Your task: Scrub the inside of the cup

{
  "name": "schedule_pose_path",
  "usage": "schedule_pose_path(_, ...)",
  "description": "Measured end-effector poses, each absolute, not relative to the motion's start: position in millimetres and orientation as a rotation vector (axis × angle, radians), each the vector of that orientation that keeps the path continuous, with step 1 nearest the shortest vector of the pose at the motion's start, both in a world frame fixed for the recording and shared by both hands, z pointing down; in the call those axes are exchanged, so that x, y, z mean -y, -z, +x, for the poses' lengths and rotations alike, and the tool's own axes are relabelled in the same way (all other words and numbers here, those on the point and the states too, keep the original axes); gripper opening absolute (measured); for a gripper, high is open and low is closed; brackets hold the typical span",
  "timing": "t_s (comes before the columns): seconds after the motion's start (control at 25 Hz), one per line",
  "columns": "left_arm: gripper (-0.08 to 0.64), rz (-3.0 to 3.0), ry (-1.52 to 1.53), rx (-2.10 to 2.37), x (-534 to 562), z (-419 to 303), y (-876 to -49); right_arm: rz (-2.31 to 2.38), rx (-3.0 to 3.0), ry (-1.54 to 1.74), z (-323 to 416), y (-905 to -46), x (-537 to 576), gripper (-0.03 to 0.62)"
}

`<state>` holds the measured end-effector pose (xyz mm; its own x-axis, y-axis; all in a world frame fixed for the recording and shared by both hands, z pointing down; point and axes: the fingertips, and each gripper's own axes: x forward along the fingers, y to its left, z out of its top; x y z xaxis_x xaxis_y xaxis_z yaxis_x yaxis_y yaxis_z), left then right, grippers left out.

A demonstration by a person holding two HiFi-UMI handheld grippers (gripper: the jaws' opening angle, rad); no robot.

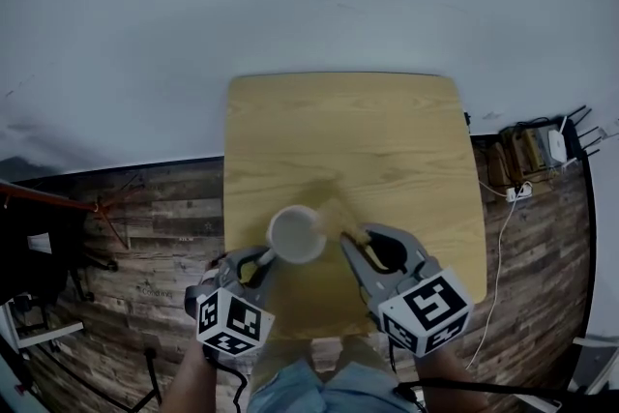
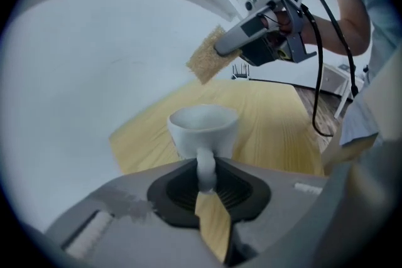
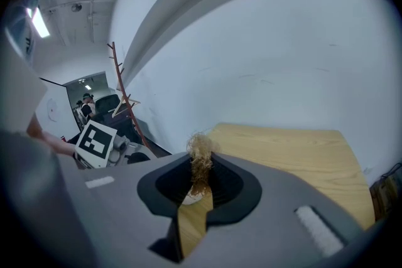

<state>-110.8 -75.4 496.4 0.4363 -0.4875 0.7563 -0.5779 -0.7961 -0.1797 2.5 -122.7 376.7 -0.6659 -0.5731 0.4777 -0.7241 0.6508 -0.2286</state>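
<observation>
Cup in one claw, scrubber in the other

My left claw (image 1: 259,258) is clamped on the handle of the plain white cup (image 1: 297,234), mouth up over the desk (image 1: 387,140). My right claw (image 1: 356,245) pinches a tan fibrous scrubber (image 2: 207,63) just right of the rim and above it, so I reckon it's left-and-down from here.

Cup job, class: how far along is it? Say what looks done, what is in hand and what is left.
Done: both things are picked up. In hand: the left gripper has its jaws closed on the white cup by its handle; the right gripper pinches a straw-coloured scrubber, held apart from the cup, above its rim. Left, probably: push the scrubber inside and scrub.
</observation>
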Motion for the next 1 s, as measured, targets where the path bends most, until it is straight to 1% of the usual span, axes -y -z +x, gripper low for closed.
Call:
schedule_pose_path(0.2,0.071,2.556,-1.143,0.998,74,-121,-506,1.021,2.513,-0.57,5,-376,118,0.058)
schedule_pose_path(0.48,0.074,2.49,-1.053,1.066,72,-128,-522,1.004,2.522,-0.545,7,-375,114,0.058)
schedule_pose_path(0.72,0.08,2.475,-1.079,1.089,68,-131,-516,0.991,2.533,-0.534,9,-372,111,0.058)
schedule_pose_path(1.0,0.089,2.414,-1.116,1.238,43,-159,-485,0.954,2.585,-0.504,7,-362,102,0.06)
